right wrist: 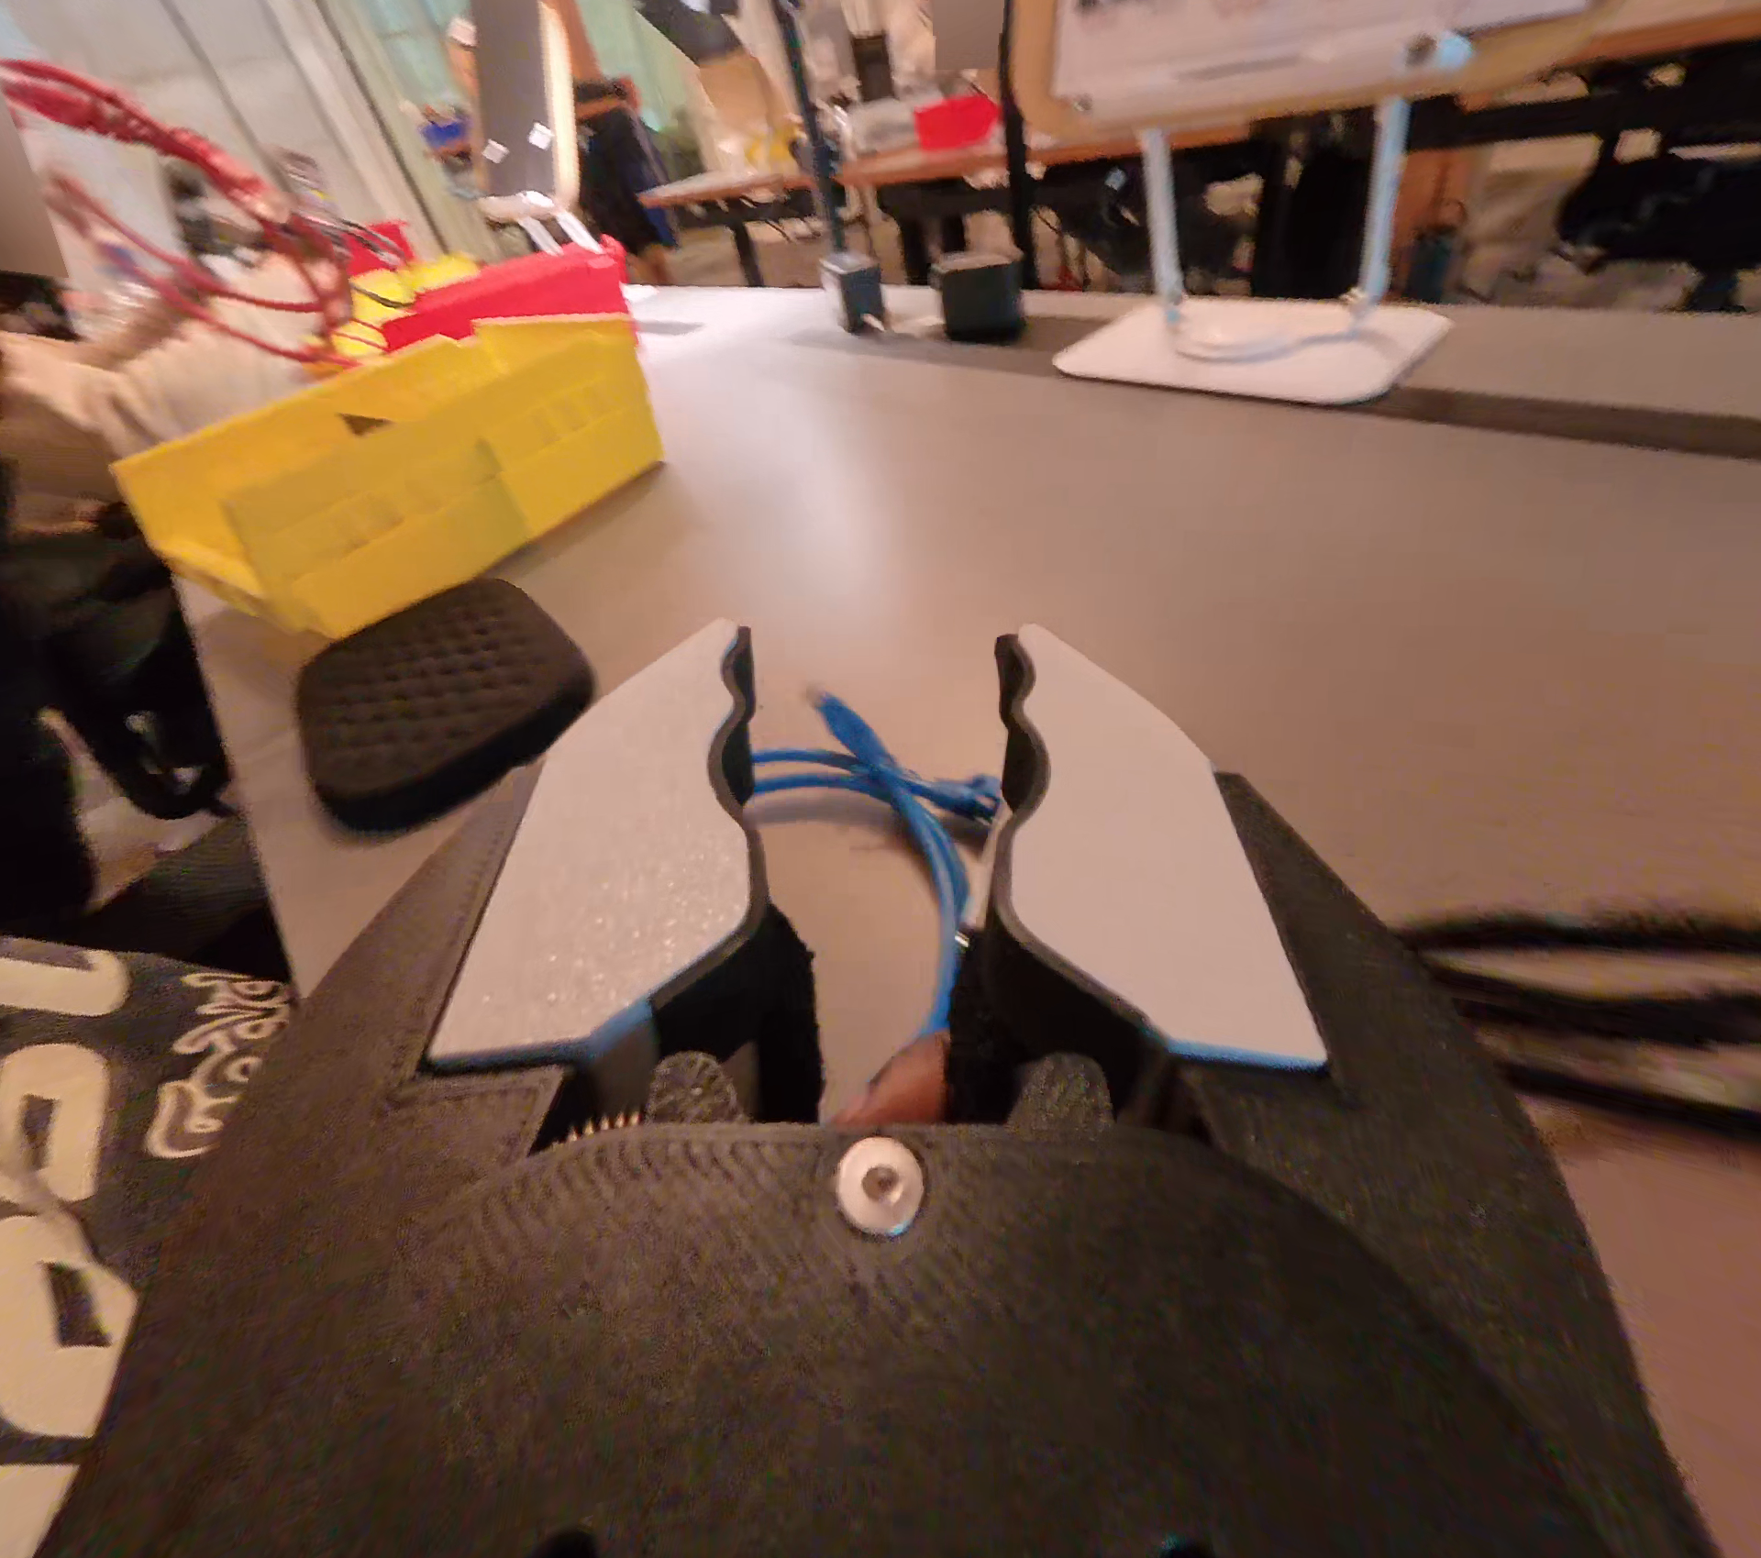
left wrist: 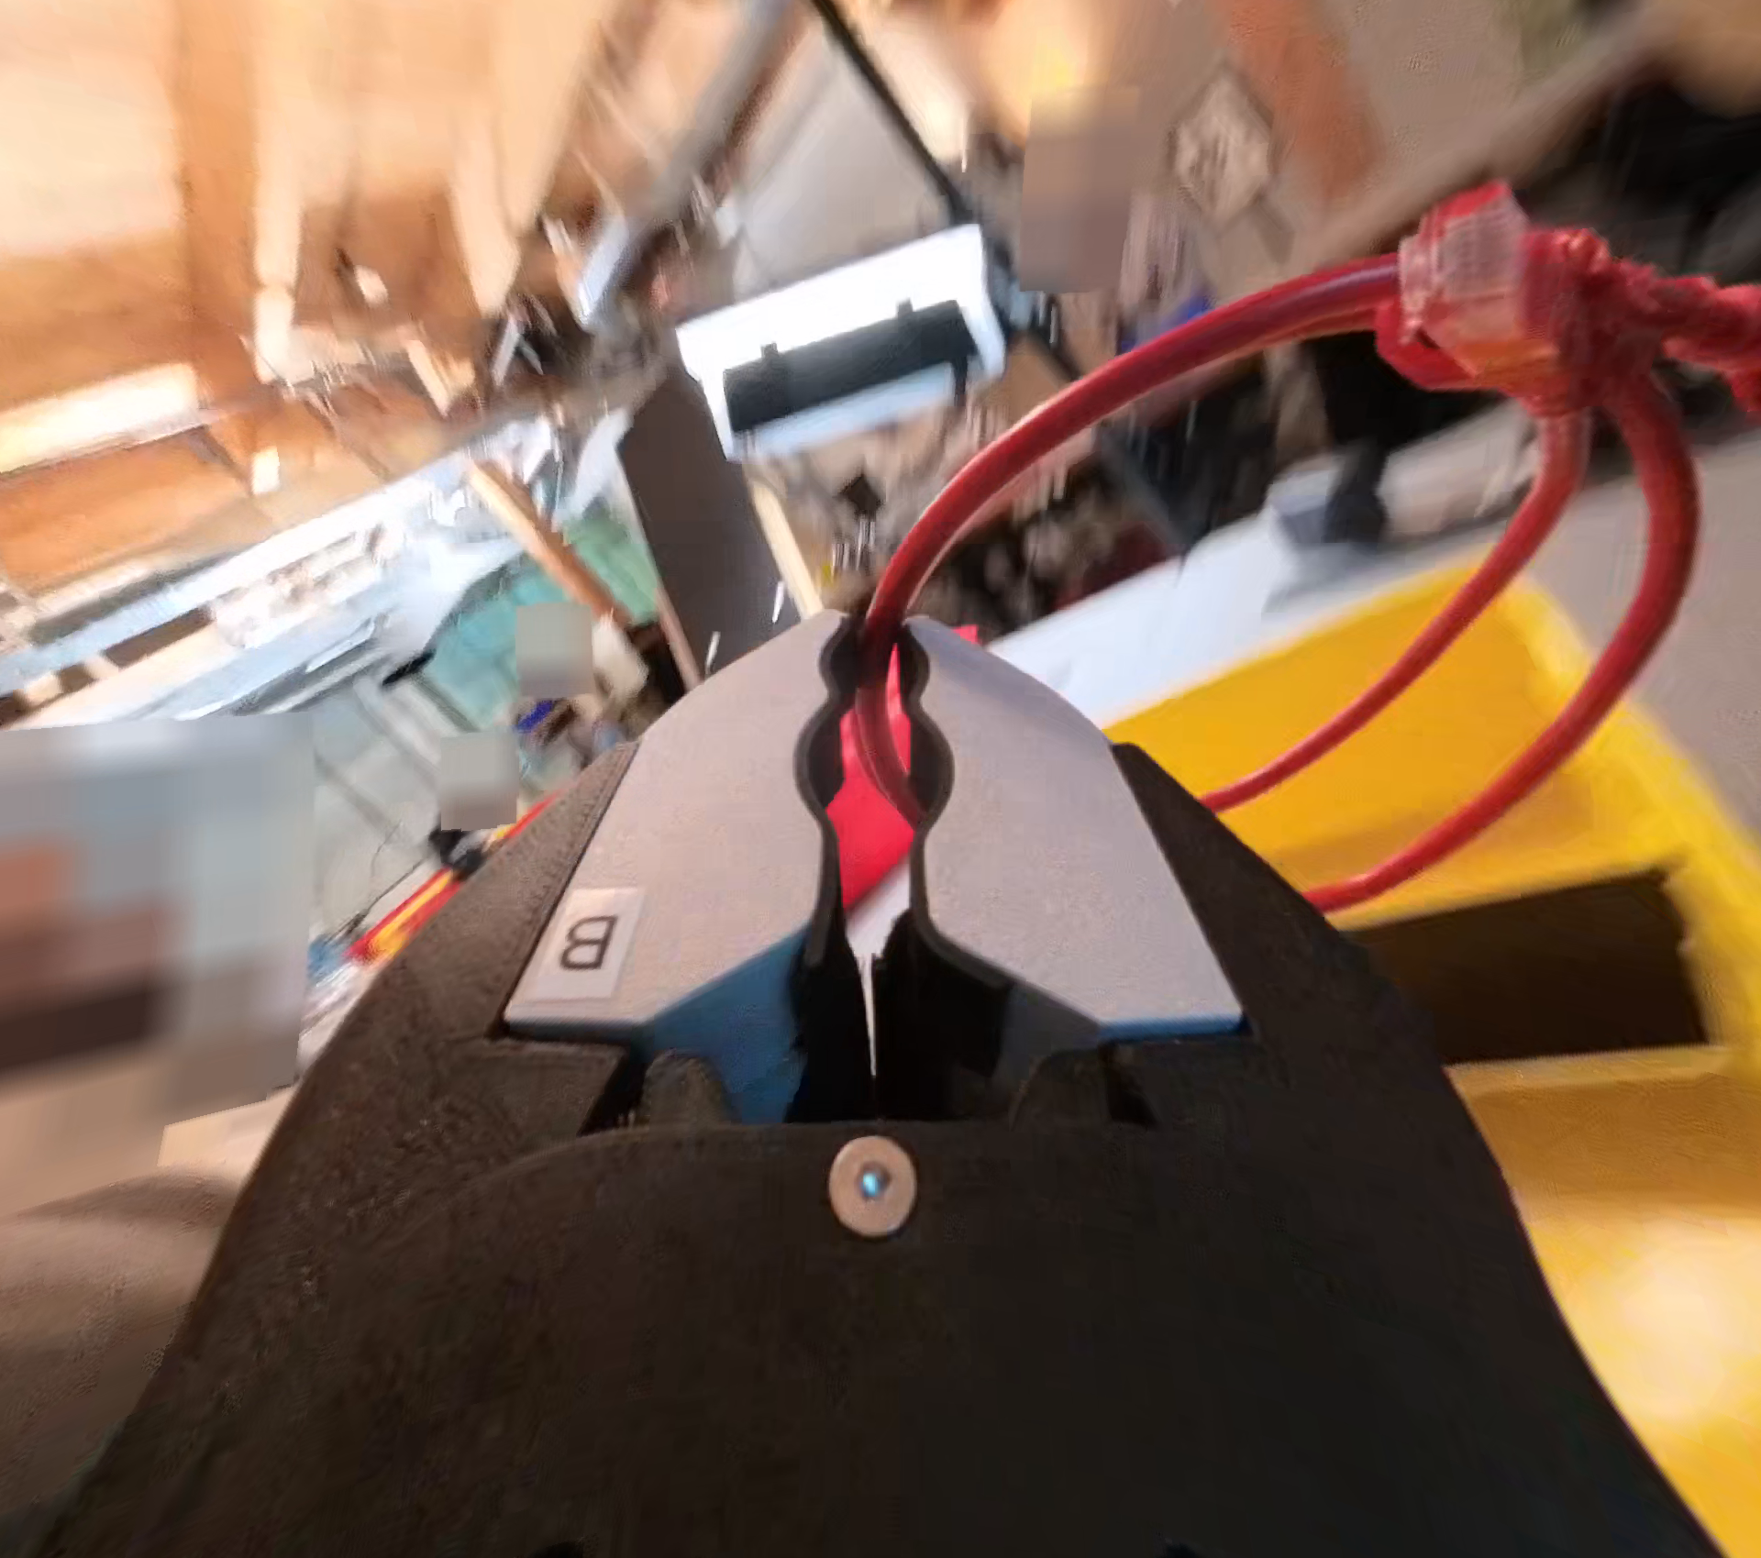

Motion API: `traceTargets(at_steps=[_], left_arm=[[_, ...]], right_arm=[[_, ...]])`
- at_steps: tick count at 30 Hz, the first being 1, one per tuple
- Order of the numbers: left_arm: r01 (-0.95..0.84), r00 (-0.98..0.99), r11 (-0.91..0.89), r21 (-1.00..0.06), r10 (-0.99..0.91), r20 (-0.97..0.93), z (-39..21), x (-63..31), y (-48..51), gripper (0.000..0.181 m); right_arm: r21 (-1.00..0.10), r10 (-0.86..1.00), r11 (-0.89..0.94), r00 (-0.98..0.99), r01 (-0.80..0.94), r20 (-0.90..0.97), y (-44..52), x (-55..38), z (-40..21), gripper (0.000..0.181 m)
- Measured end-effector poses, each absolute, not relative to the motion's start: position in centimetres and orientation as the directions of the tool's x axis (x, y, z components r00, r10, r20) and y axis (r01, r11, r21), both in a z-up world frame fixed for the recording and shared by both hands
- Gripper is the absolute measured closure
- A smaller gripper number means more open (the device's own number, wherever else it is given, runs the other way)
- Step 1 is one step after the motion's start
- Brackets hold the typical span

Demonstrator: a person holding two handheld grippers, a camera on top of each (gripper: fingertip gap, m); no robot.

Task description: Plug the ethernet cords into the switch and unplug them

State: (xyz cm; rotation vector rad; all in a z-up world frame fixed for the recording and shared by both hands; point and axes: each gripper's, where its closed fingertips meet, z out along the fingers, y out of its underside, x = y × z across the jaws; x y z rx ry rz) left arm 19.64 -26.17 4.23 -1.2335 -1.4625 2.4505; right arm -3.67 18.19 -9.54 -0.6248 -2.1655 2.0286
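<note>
Red cord btwn left jaws

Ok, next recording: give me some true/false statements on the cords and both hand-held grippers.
1. The left hand-held gripper is shut on the red cord. True.
2. The red cord's clear plug sits in a switch port. False: it hangs free in the air.
3. The right hand-held gripper grips the blue cord. False: its jaws stand open, and the cord lies on the table between them.
4. A yellow bin sits on the table. True.
</note>
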Motion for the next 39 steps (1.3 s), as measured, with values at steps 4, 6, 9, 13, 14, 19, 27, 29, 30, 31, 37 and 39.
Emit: traceTargets(at_steps=[4,6,9,13,14,19,27,29,30,31,37,39], left_arm=[[-0.018,-0.689,-0.644,-0.765,0.562,-0.457,6.1,16.9,-18.4,0.175],[-0.134,-0.633,-0.621,-0.772,0.653,-0.415,5.6,15.0,-14.9,0.175],[-0.173,-0.601,-0.649,-0.741,0.665,-0.442,4.0,12.4,-10.9,0.176],[-0.177,-0.510,-0.670,-0.721,0.689,-0.514,1.4,9.6,-6.9,0.176],[-0.175,-0.496,-0.675,-0.717,0.689,-0.528,0.9,9.2,-6.3,0.176],[-0.212,-0.411,-0.630,-0.747,0.751,-0.517,-0.3,8.0,-4.4,0.176],[-0.222,-0.311,-0.545,-0.809,0.826,-0.471,-2.0,6.9,-3.9,0.176],[-0.215,-0.214,-0.525,-0.824,0.848,-0.484,-2.9,6.3,-3.6,0.175],[-0.214,-0.145,-0.504,-0.837,0.864,-0.483,-3.4,6.1,-3.3,0.175],[-0.230,-0.057,-0.475,-0.849,0.878,-0.476,-3.7,6.0,-2.8,0.168],[-0.404,0.265,-0.485,-0.776,0.750,-0.607,-2.6,9.6,2.3,0.124],[-0.405,0.257,-0.648,-0.645,0.596,-0.761,-3.7,9.6,5.5,0.124]], right_arm=[[-0.979,0.140,-0.093,-0.971,0.184,-0.196,14.5,1.2,-6.9,0.132],[-0.973,0.006,-0.164,-0.986,0.161,-0.164,12.6,4.5,-5.5,0.130],[-0.950,-0.114,-0.276,-0.987,0.144,-0.116,10.7,8.4,-3.8,0.128],[-0.923,-0.053,-0.379,-0.998,0.060,-0.043,9.9,9.7,-2.9,0.133],[-0.922,-0.025,-0.388,-1.000,0.017,-0.008,9.9,9.8,-2.9,0.134],[-0.925,0.131,-0.319,-0.977,-0.204,0.170,9.4,8.8,-3.7,0.144],[-0.926,0.034,-0.313,-0.977,-0.209,0.209,8.7,9.7,-3.3,0.168],[-0.928,0.051,-0.311,-0.979,-0.205,0.199,8.9,9.0,-3.1,0.169],[-0.932,0.062,-0.300,-0.979,-0.202,0.192,9.0,8.6,-3.1,0.168],[-0.936,0.073,-0.285,-0.978,-0.208,0.196,9.0,8.2,-3.1,0.168],[-0.896,0.109,-0.028,-0.892,-0.444,0.439,8.3,7.1,-4.9,0.169],[-0.851,0.073,0.049,-0.848,-0.522,0.525,7.9,7.7,-5.3,0.169]])
